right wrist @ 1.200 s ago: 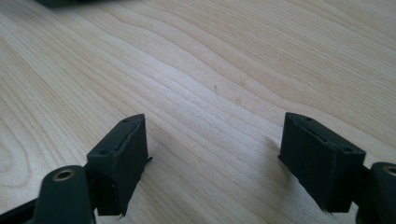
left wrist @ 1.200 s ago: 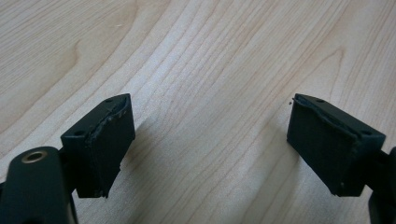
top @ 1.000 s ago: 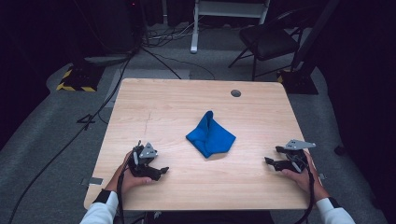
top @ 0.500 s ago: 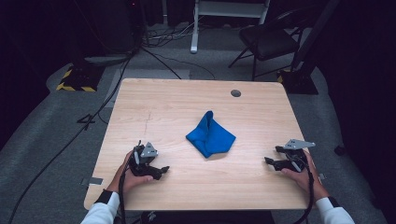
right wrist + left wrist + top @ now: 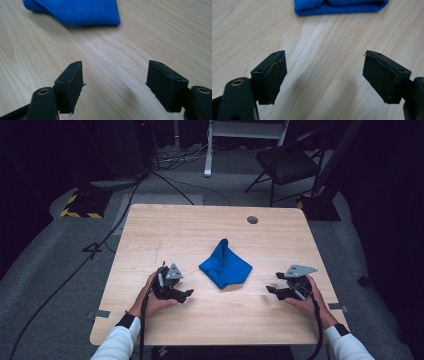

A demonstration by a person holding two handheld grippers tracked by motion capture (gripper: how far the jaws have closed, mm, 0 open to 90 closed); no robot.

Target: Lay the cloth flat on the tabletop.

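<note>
**Blue cloth between two idle grippers**

While a crumpled blue cloth (image 5: 226,265) lies near the middle of the wooden table (image 5: 200,230), the left gripper (image 5: 186,294) rests on the near left part of the tabletop, held by the left hand (image 5: 152,297), its jaws spread wide with bare wood between them. The right gripper (image 5: 270,289), in the right hand (image 5: 305,301), sits on the near right side, jaws likewise apart and empty. Both point inward at the cloth, each near it but not touching. A chair (image 5: 287,162) stands on the floor beyond the table.
</note>
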